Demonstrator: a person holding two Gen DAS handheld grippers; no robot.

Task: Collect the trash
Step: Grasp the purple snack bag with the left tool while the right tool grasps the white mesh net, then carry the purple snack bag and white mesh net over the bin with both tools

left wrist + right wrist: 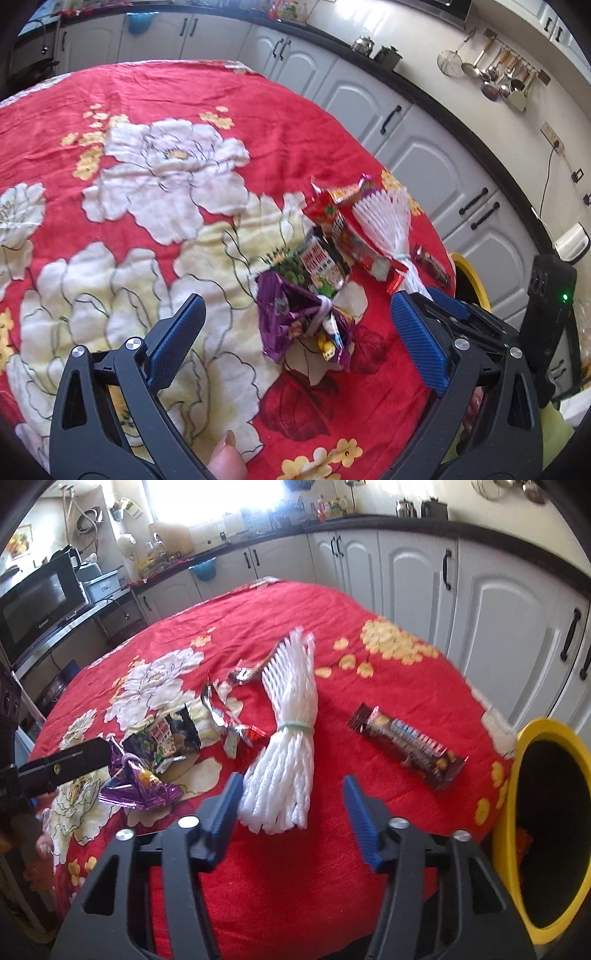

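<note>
Left wrist view: you are holding the left hand-held gripper (295,328) with its blue pads spread wide over the bench (147,96), which is wearing a red cloth with big white flowers. The purple wrapper (295,317), crumpled and tied around its middle, is lying on the cloth between the two pads, but neither pad is touching it. Just beyond it a green-and-black snack packet (321,266) is overlapping the purple one, and past that a red wrapper (332,218) is lying against a bundle of white foam netting (388,218). A dark chocolate-bar wrapper (432,266) is sitting near the cloth's right edge, close to the yellow rim of the bin (476,280). Your fingertip (225,458) is showing at the bottom edge.

In the right wrist view, you are pointing the right hand-held gripper (291,805) at the near end of the white foam netting (291,731). Its jaws are standing partly open, at a middling width; the netting's lower end is lying between the fingers, and the left pad is just beside it, though contact is hard to judge. The chocolate-bar wrapper (406,746) is lying apart to the right, and the yellow bin (517,812) is standing off the bench edge at the far right. The purple wrapper (144,786) is sitting to the left.
</note>
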